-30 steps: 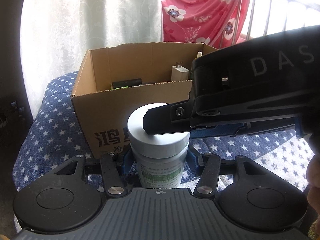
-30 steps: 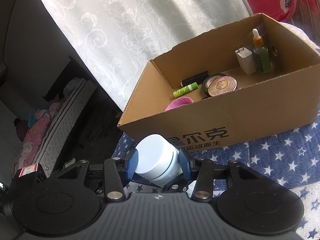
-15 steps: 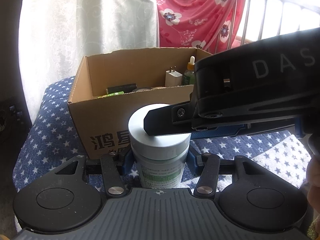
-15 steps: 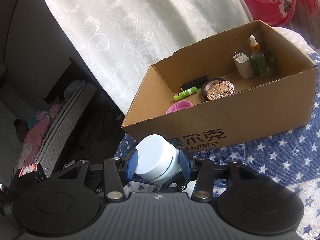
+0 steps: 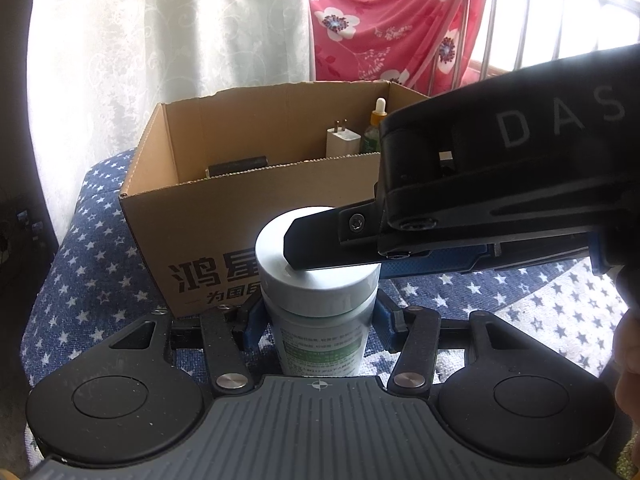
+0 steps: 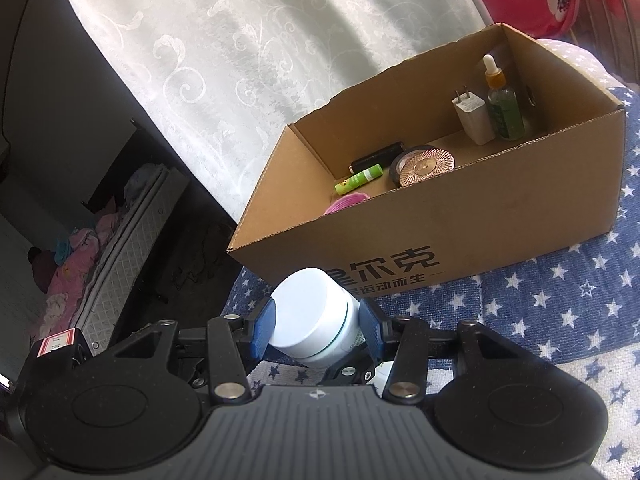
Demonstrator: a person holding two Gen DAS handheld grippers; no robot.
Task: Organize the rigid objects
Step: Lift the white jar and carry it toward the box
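A white jar (image 5: 320, 344) with a green label and a pale round lid (image 5: 312, 280) stands upright between the pads of my left gripper (image 5: 320, 320), which is shut on its body below the lid. My right gripper comes in from the right in the left wrist view, one black finger (image 5: 332, 244) lying across the lid. The right wrist view shows the right gripper (image 6: 318, 330) with its blue pads shut on the lid (image 6: 308, 312). The jar is just in front of an open cardboard box (image 5: 192, 232), over a blue star-patterned cloth (image 6: 540, 320).
The box (image 6: 500, 216) holds a white charger (image 6: 472, 120), a dropper bottle (image 6: 502, 108), a round rose-gold compact (image 6: 424, 166), a green tube (image 6: 358, 178), a black tube (image 6: 378, 156) and something pink (image 6: 346, 202). White curtain behind, red floral cloth on a railing (image 5: 380, 28). The surface drops off at the left.
Both grippers stay on the jar. Only the view of the box sways slightly.
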